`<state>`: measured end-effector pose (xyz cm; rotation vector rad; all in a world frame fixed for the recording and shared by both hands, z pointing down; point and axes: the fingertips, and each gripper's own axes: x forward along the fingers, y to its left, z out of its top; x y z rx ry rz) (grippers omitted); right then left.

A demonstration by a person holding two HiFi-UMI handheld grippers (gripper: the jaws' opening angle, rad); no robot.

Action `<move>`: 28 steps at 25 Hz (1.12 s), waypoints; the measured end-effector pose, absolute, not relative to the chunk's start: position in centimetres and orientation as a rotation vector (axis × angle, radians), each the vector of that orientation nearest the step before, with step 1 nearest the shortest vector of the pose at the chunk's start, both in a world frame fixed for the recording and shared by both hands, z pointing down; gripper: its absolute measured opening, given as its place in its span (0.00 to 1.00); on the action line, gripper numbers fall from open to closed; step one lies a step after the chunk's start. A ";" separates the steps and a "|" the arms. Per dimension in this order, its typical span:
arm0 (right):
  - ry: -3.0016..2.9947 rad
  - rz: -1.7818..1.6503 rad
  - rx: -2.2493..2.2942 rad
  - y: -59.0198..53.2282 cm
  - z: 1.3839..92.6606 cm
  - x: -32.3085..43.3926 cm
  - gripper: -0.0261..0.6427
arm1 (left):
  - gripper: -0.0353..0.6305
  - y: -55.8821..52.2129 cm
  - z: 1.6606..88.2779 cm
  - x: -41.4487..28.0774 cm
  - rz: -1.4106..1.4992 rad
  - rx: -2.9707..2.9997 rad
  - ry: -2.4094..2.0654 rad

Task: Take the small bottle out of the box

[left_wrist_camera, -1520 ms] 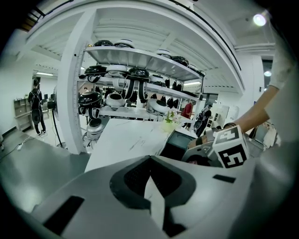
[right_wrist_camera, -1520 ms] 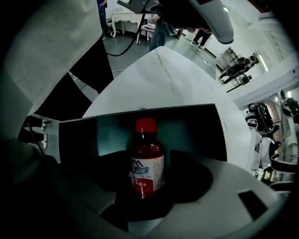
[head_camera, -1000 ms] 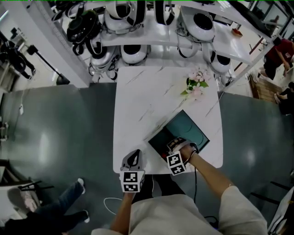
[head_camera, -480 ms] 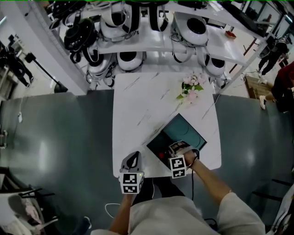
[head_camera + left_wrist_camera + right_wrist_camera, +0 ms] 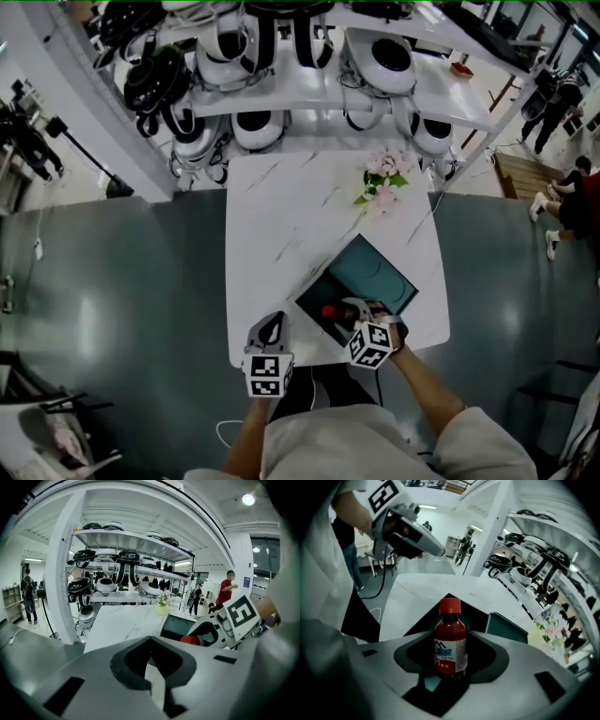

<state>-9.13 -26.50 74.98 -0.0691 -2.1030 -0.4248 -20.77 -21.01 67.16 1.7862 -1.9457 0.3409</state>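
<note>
A small dark-red bottle (image 5: 451, 644) with a red cap and a white label stands upright between my right gripper's (image 5: 451, 660) jaws, which are shut on its body. In the head view that gripper (image 5: 339, 314) holds the bottle (image 5: 330, 311) over the near corner of the open teal box (image 5: 370, 272), which lies askew on the white marble table (image 5: 281, 216). The box's wall (image 5: 506, 623) shows behind the bottle. My left gripper (image 5: 273, 322) hovers at the table's front edge, left of the box, jaws together and empty (image 5: 151, 641). From there the red cap (image 5: 190, 640) shows.
A small pot of pink flowers (image 5: 381, 184) stands at the table's far right. White shelves with several helmets and headsets (image 5: 281, 84) rise behind the table. People stand at the far right (image 5: 562, 94). Grey floor lies on both sides.
My right gripper has turned and drawn back toward the table's front edge with the bottle; the red cap now shows left of it. The left gripper has stayed put.
</note>
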 end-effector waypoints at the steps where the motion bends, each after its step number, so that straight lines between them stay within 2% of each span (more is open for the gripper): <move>1: -2.138 -0.373 -0.030 -26.7 74.6 -9.1 0.39 | 0.08 -21.0 67.1 -20.7 0.345 1.787 -1.944; 6: -2.309 -0.187 0.180 -28.2 72.0 -8.7 0.39 | 0.08 -21.3 66.6 -20.8 0.341 1.791 -1.952; 13: -2.450 -0.234 0.406 -31.3 66.7 -8.3 0.39 | 0.08 -22.3 64.7 -20.9 0.330 1.825 -1.984; 28: -2.644 0.015 0.678 -32.0 57.8 -5.6 0.39 | 0.08 -23.5 55.8 -21.1 0.269 1.924 -2.102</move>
